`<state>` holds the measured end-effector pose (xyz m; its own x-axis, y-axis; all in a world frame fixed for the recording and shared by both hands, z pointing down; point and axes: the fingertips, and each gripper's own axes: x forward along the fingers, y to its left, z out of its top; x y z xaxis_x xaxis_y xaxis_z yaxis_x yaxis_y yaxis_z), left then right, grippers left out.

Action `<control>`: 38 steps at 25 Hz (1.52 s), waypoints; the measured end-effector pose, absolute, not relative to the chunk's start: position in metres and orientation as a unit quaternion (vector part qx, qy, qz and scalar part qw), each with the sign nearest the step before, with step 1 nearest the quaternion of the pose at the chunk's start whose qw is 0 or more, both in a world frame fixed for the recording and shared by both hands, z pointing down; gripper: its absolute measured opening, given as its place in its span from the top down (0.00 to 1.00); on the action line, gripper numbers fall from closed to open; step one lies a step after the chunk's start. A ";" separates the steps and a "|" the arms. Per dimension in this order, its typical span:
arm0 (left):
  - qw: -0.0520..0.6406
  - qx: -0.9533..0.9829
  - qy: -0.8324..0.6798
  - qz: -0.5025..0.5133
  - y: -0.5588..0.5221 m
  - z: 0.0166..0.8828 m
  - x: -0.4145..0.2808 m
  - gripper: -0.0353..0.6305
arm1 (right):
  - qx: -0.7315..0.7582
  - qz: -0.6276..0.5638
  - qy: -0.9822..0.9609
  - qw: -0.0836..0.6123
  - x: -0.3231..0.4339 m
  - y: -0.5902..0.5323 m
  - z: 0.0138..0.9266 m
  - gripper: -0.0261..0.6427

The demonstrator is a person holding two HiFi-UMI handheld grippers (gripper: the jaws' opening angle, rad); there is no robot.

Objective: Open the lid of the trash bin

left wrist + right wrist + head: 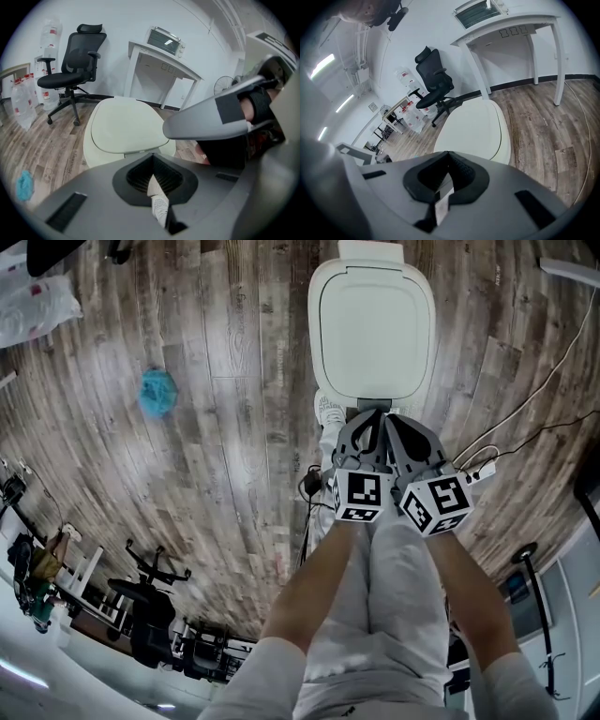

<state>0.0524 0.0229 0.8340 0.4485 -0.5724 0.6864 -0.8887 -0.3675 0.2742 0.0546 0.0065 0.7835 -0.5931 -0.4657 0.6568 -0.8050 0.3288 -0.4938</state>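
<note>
Head view, looking down at a wood-plank floor. At the upper left a clear plastic bag [33,306] is lying, with a crumpled blue object [157,393] to its right. At top centre the white trash bin [315,324] is standing with its lid [375,334] lying flat and shut. Just below it the person is holding the left gripper [370,416] and the right gripper [396,420] side by side, tips pointing at the bin's near edge. Their marker cubes [361,495] are showing black-and-white square patterns, not letters.

In the left gripper view the jaws are pressing together on nothing, and a white shoe [160,208] is showing behind them. Only this view is showing water bottles [49,33] with red labels too small to read, and a toaster oven [164,41] sitting on a white desk [159,63].

In the right gripper view the jaws are likewise meeting, empty, and a thin cable [586,154] is trailing along the floor at the right.
</note>
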 end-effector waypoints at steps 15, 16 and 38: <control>0.320 0.794 -0.456 0.241 0.023 0.834 0.051 0.95 | 0.407 0.420 -0.785 0.204 0.053 0.006 0.787 0.94; 0.320 0.795 -0.456 0.242 0.023 0.835 0.052 0.95 | 0.407 0.420 -0.785 0.204 0.053 0.007 0.787 0.94; 0.321 0.794 -0.461 0.232 0.023 0.836 0.051 0.95 | 0.410 0.424 -0.782 0.201 0.053 0.010 0.791 0.94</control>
